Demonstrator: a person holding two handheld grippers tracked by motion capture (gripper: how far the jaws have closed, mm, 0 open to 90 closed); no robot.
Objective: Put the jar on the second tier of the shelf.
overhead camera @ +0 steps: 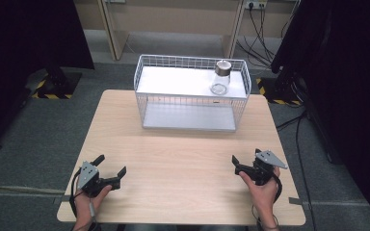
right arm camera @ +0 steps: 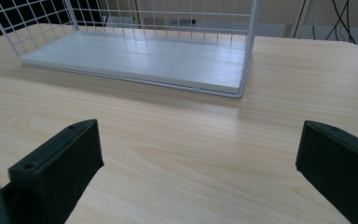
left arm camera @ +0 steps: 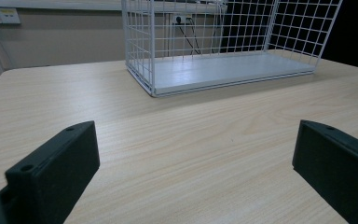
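Observation:
A clear glass jar (overhead camera: 220, 78) with a bronze lid stands on the top shelf of a white wire rack (overhead camera: 188, 102), toward its right end. The rack sits at the far middle of a light wooden table (overhead camera: 183, 163). My left gripper (overhead camera: 110, 165) rests near the front left edge, open, nothing between its jaws. At the front right, my right gripper (overhead camera: 246, 156) is open and holds nothing either. In the left gripper view, the gripper (left arm camera: 195, 135) faces the rack's bare lower shelf (left arm camera: 223, 70). The right gripper view has that gripper (right arm camera: 198, 135) facing the same shelf (right arm camera: 135, 56).
Black curtains hang at both sides of the table, on stands with yellow-black striped bases (overhead camera: 53, 91). Cables (overhead camera: 301, 125) run over the grey floor at the right. Desk legs and a wall socket (overhead camera: 255, 5) are behind the rack. Bare tabletop lies between the grippers and the rack.

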